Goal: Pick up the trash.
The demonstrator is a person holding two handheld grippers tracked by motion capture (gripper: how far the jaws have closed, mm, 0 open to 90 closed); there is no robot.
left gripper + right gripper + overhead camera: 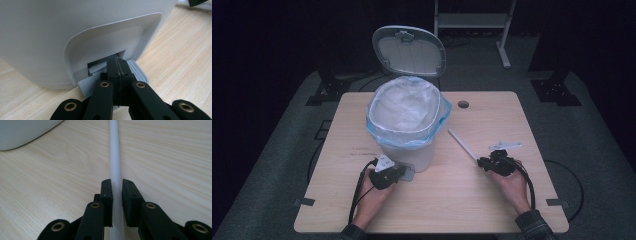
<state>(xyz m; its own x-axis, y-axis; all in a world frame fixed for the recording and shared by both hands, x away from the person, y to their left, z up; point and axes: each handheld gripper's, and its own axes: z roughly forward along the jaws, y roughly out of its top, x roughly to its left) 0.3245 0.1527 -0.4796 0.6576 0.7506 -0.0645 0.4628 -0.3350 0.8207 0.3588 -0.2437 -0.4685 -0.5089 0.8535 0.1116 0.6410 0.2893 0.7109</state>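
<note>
The bin (404, 145) pedal (140, 72) is being pressed by the fully closed, empty left claw (117, 66), lid (409, 50) up. The white stick (115, 170) is being clamped by the right claw (117, 185); a lift toward the bin ahead is probably being called for next.

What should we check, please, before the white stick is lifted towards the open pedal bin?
1. Left claw shut, pressing on the grey pedal: ok.
2. Bin lid standing open: ok.
3. Liner bag folded over the rim, mouth open: ok.
4. Right claw shut on the white stick, the stick running between its jaws: ok.
5. Stick lifted off the table: not ok, it lies flat on the wood.
6. Whether the grip sits near the stick's balance point: cannot tell; in the high view the claw holds it near one end.
</note>
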